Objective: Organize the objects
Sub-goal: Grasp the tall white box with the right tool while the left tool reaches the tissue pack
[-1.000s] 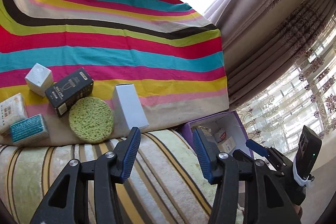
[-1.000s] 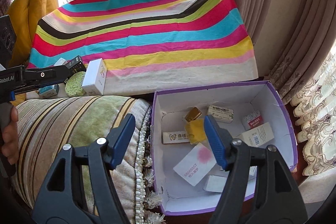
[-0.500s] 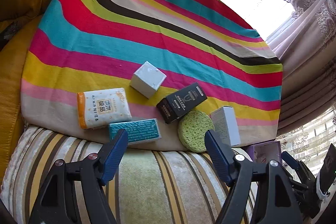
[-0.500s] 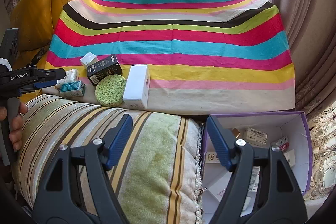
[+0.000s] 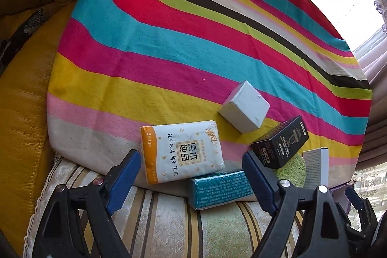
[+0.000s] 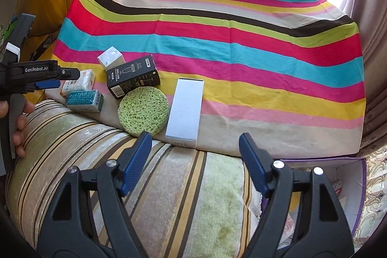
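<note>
**Both hand-held grippers spread, nothing held, items on striped cloth**

Left hand-held gripper [image 5: 191, 175] spread wide, empty, hovering over striped cushion [image 5: 169, 221] edge, facing tissue pack [image 5: 183, 151] and teal box [image 5: 217, 187]. Teal box at cloth [image 5: 169, 40] edge, touching tissue pack's near corner. White cube box [image 5: 244, 106] behind tissue pack, apart. Black box [image 5: 280, 142] right of cube, leaning over green sponge [image 5: 293, 169]. Tall white box [image 5: 315, 166] just beside sponge, far right.

Right hand-held gripper [image 6: 195, 154] spread wide, empty, above cushion, fingertips close to near end of tall white box [image 6: 185, 110]. Sponge [image 6: 143, 110] just left of that box, black box [image 6: 133, 79] overlapping sponge's far edge. Teal box [image 6: 84, 100], tissue pack [image 6: 79, 82], cube [image 6: 110, 58] further left. Left gripper seen at left edge in right view, over tissue pack. Purple bin [image 6: 358, 185] at lower right beside cushion, small boxes inside, mostly hidden.
</note>
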